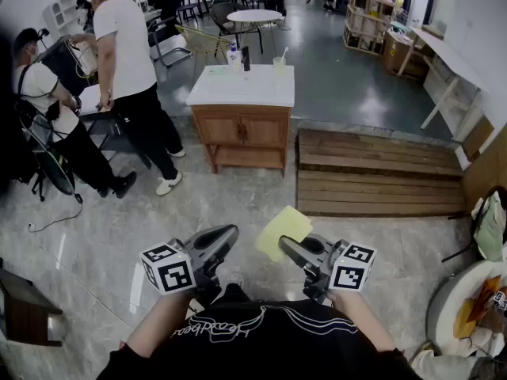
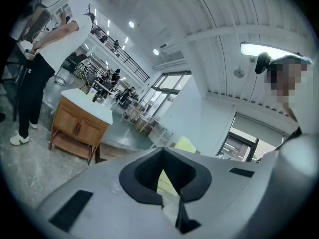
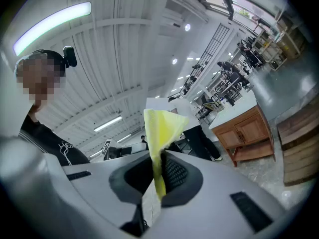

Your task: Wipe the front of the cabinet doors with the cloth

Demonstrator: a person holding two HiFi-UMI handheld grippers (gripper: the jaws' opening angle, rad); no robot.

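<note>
A wide workshop hall with a glossy grey stone floor (image 1: 95, 236) fills the head view. In the upper middle of the frame stands a low wooden cabinet (image 1: 207, 142) with a white top. Its two cabinet doors (image 1: 242, 130) are closed and face the camera. A bottle (image 1: 234, 56) and a cup (image 1: 279, 63) stand on the top near its back edge. A slatted wooden platform (image 1: 380, 172) lies on the floor just to the right of the cabinet. In the upper left, a person in a white T-shirt (image 1: 127, 46) stands bent over a desk, with a second person (image 1: 40, 93) beside them at the left edge. A round table (image 1: 255, 16) sits farther back, at the top of the frame.

Both grippers hang low at the bottom centre, well apart from the cabinet. The right gripper (image 1: 283, 242) has its jaws clamped on a yellow cloth (image 1: 285, 226). The cloth stands up out of the jaws as a folded sheet (in the right gripper view it rises as a narrow pinched strip that fans out above). The left gripper (image 1: 230, 232) sits just to the left of it. Its jaws are closed tip to tip with nothing between them, and only a sliver of the yellow cloth shows through the gap behind the tips.
</note>
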